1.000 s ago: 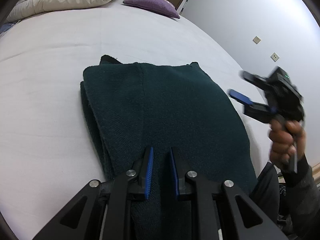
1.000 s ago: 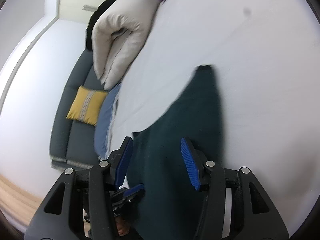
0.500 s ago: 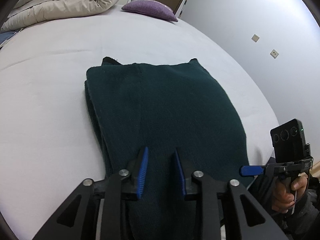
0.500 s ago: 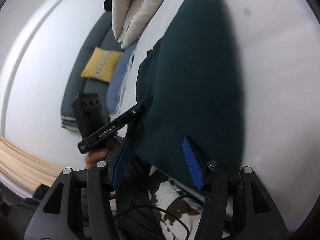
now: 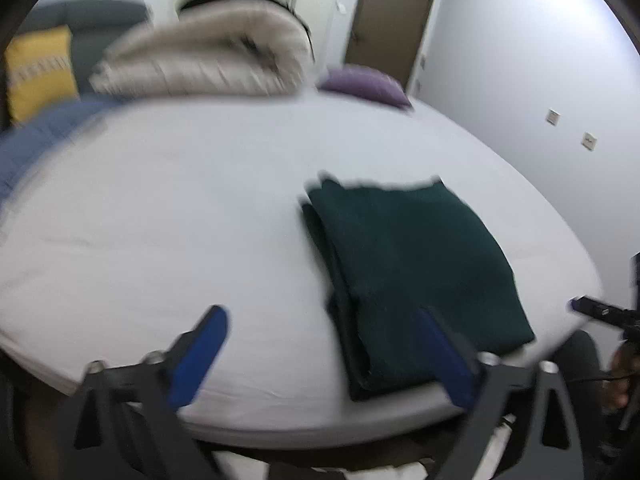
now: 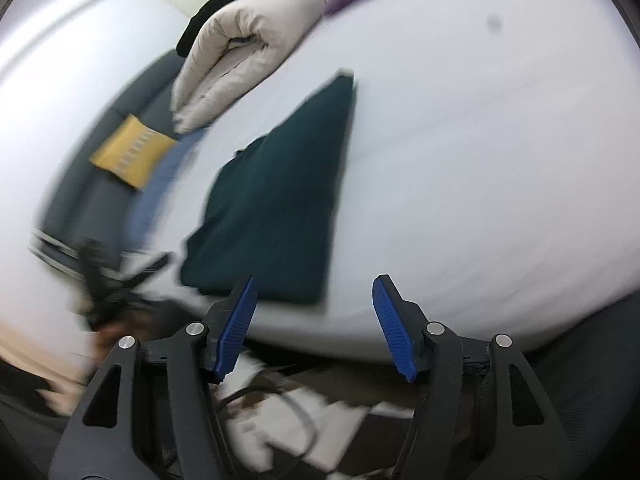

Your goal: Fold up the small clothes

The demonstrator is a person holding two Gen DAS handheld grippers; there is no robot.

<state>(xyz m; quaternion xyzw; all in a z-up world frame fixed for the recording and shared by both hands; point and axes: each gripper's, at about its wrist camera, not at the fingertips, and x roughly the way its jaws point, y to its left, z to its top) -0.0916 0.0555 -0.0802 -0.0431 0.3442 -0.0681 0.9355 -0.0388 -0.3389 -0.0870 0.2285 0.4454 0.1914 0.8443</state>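
A dark green folded garment (image 5: 412,264) lies flat in a neat rectangle on the white bed (image 5: 180,216), near its front right edge. It also shows in the right wrist view (image 6: 280,200). My left gripper (image 5: 324,344) is open and empty, held off the bed's front edge, left of the garment. My right gripper (image 6: 314,312) is open and empty, pulled back past the bed edge in front of the garment. The right gripper's tip shows at the far right of the left wrist view (image 5: 600,312). Both views are blurred.
A rolled cream duvet (image 5: 200,56) and a purple pillow (image 5: 360,84) lie at the far end of the bed. A grey sofa with a yellow cushion (image 5: 36,68) stands at the left. A blue cloth (image 5: 36,140) lies at the bed's left edge. A door (image 5: 388,20) is behind.
My left gripper let go of the garment, opened wide and pulled back to the left off the bed edge. My right gripper swung back and away from the garment.
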